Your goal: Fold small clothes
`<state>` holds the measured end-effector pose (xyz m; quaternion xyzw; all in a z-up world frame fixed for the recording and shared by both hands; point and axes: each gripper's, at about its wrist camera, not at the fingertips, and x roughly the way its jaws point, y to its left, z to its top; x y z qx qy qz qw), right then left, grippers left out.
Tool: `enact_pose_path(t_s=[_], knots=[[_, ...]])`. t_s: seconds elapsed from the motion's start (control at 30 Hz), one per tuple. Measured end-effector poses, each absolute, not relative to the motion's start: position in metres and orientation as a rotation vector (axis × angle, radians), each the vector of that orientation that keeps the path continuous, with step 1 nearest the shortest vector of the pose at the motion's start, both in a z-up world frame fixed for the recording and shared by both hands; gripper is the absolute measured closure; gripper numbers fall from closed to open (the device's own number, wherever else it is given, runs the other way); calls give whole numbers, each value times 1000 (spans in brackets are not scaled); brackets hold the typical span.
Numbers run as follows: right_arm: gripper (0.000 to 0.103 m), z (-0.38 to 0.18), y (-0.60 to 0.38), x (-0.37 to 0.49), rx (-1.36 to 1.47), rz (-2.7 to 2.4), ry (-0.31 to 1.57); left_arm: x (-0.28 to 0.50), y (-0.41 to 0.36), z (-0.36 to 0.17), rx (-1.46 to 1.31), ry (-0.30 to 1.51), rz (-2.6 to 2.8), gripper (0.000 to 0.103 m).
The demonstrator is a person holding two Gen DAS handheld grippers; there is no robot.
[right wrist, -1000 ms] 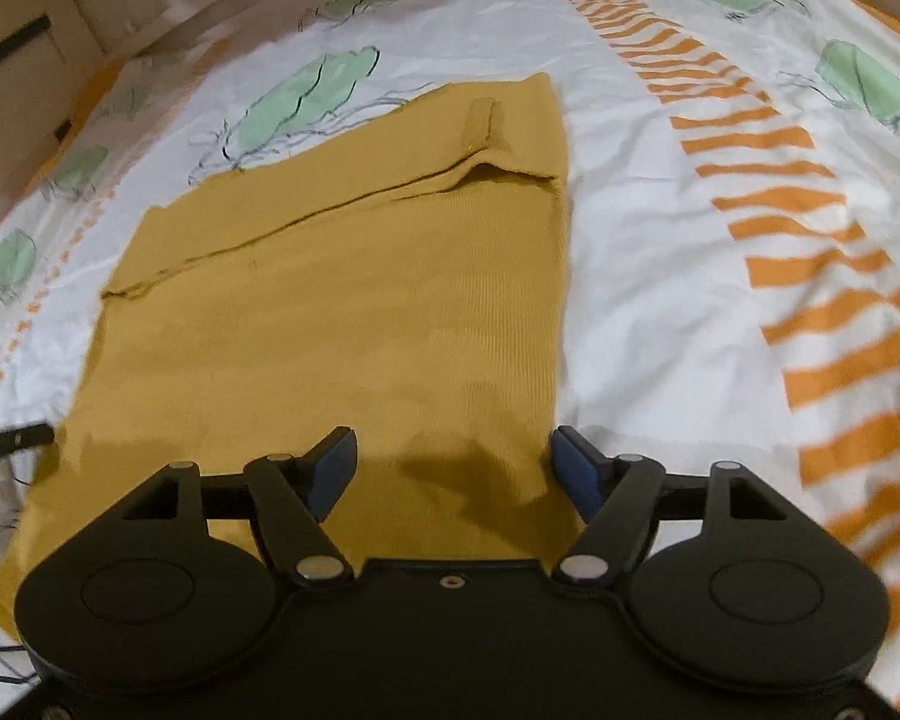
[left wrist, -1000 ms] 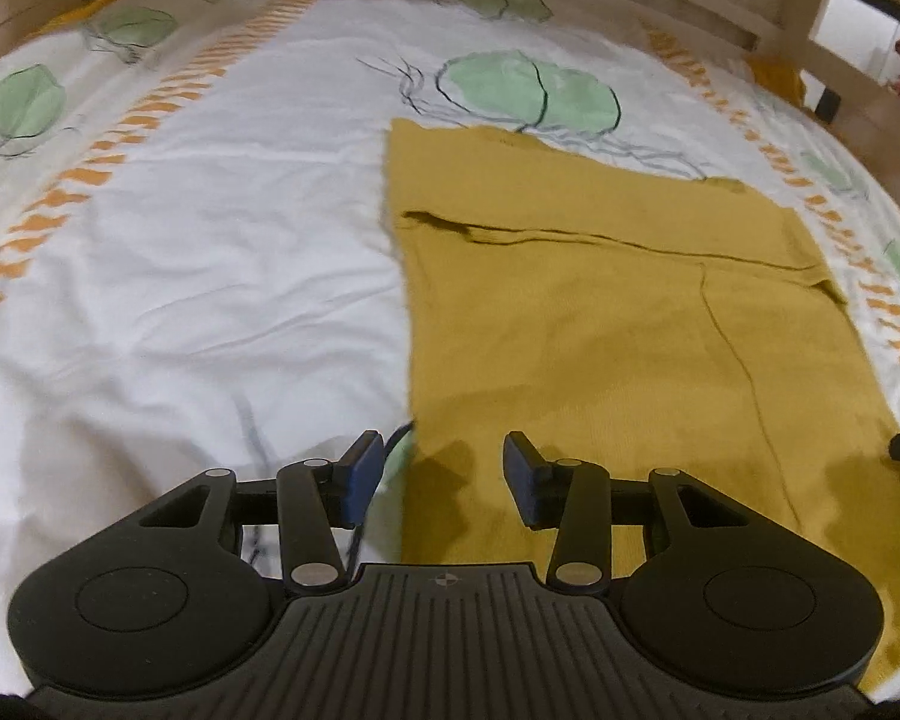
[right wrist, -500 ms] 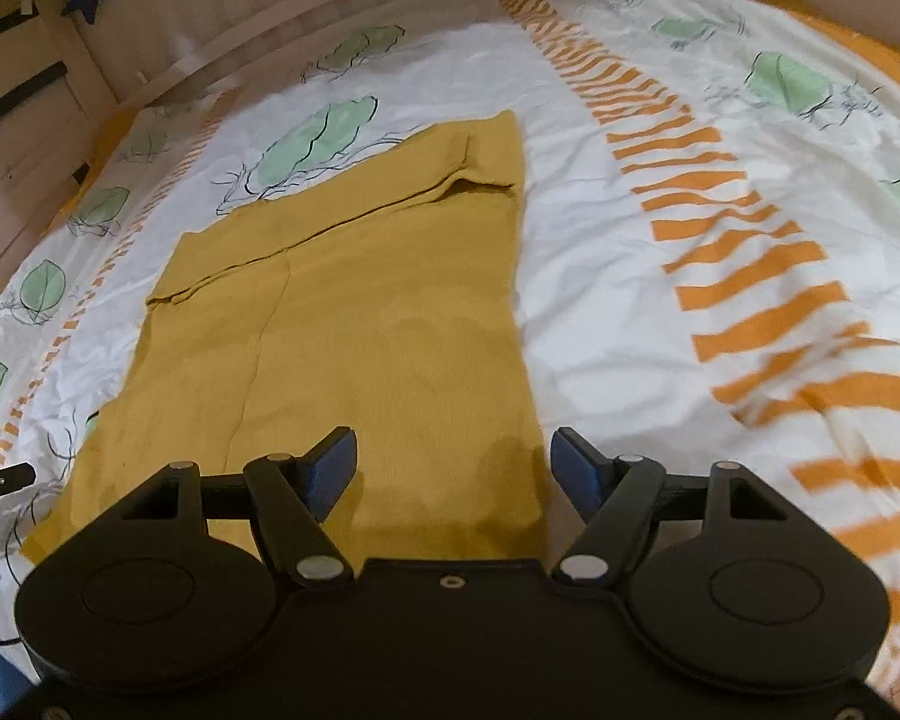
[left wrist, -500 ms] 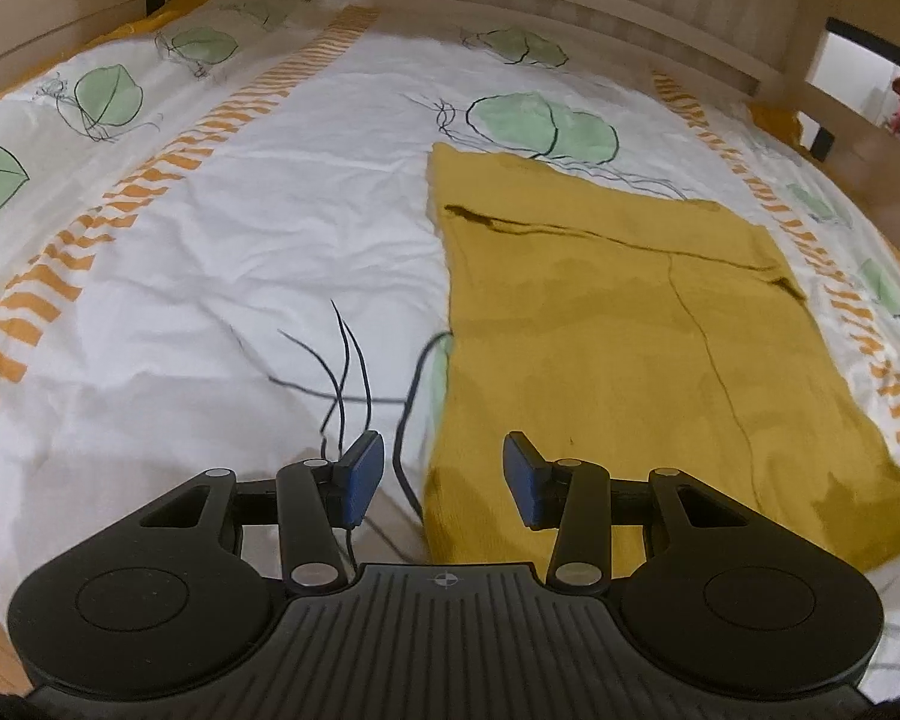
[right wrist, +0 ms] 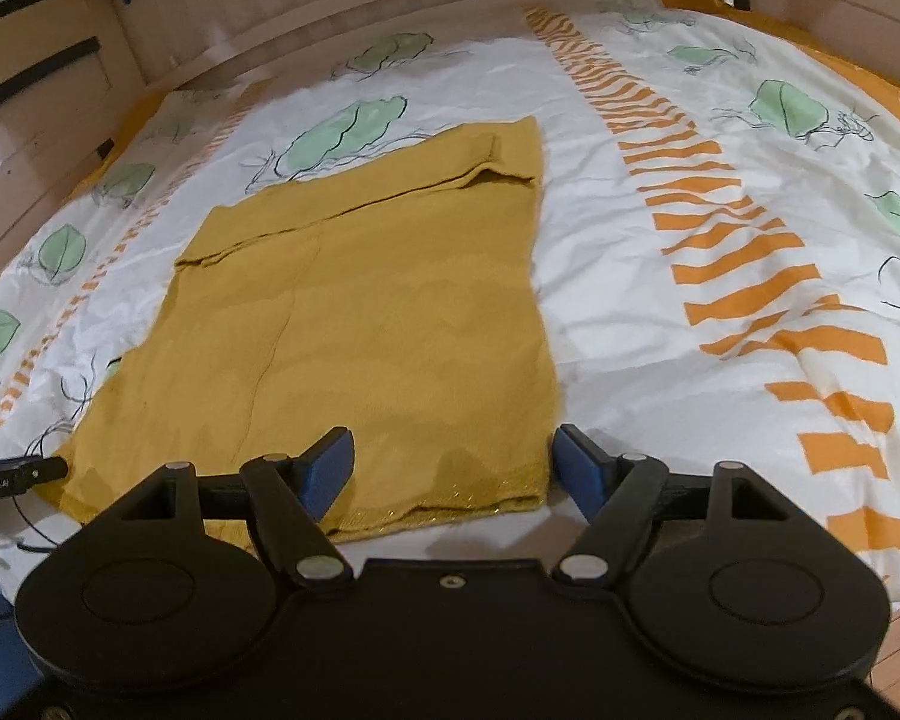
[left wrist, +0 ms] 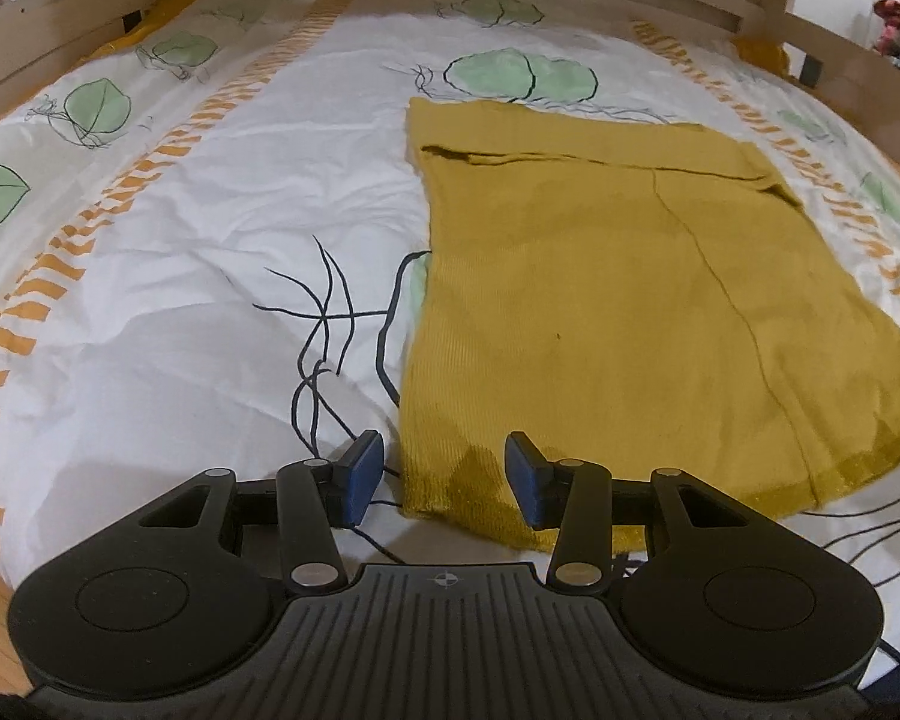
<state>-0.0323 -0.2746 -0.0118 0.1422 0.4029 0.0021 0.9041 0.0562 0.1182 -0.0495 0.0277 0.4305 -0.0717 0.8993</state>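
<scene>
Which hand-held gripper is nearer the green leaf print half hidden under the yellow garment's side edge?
Left. The left hand-held gripper hangs over the hem corner below that leaf print; the right hand-held gripper is at the yellow garment's opposite corner.

Mustard garment on leaf-and-orange-striped white bedspread.

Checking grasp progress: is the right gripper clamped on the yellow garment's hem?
No. The right gripper hangs open above the yellow garment, pads apart.
</scene>
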Motion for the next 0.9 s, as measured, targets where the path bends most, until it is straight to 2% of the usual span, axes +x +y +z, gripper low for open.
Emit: enact_pose_path(t_s=[0.73, 0.9], knots=[[26, -11, -287, -28, 465, 0, 887, 64, 113, -61, 55, 967, -215, 58], [20, -15, -281, -21, 445, 9, 890, 70, 112, -63, 55, 977, -219, 58]])
